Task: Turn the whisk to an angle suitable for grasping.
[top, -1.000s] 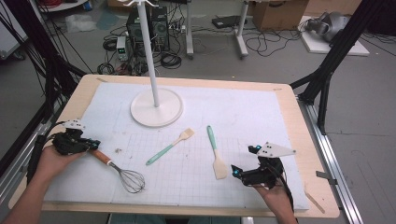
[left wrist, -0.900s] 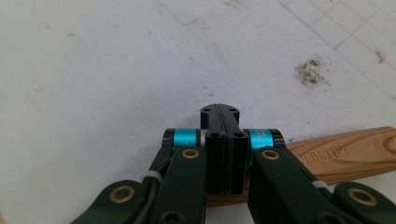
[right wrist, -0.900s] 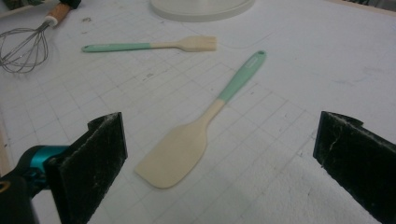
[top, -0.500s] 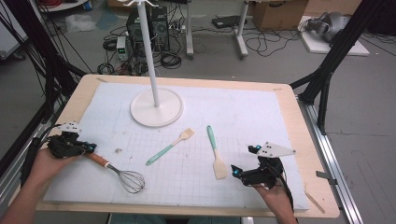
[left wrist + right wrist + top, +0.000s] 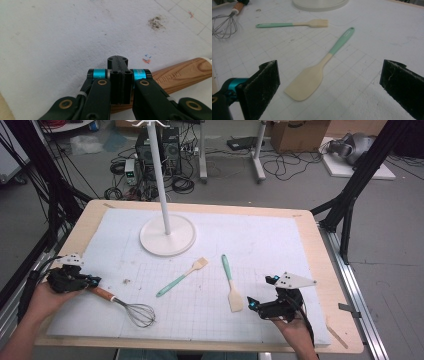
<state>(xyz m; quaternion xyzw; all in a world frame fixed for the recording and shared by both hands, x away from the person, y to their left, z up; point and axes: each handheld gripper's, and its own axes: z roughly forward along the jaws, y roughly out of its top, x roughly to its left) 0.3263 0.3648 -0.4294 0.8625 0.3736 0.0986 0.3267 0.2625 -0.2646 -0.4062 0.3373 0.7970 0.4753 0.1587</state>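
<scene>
Nearest the front edge of the desk [image 5: 345, 340], the right gripper [image 5: 254, 304] rests low with its fingers [image 5: 265, 82] spread wide, aimed at the flat cream-bladed spatula with a mint-green handle [image 5: 322, 66], which lies just ahead of them on the white gridded mat [image 5: 280, 245]. The blade lies flush on the mat, so a low closing pinch would probably slide it away or scrape the mat rather than catch it.

Toward the front-left corner, the left gripper [image 5: 92, 281] has its fingers [image 5: 117, 75] pressed together with nothing between them, lying over the end of the wooden handle of the wire whisk [image 5: 127, 304]. I judge that any sideways push here would roll the round handle and swing the wire head across the mat.

Farther in lies the small mint-handled pastry brush [image 5: 181, 276], near the spatula handle; a swept spatula could knock it. Beyond stands the white pole stand on its round base [image 5: 167, 235], near the far edge, tall enough to snag a raised cable.
</scene>
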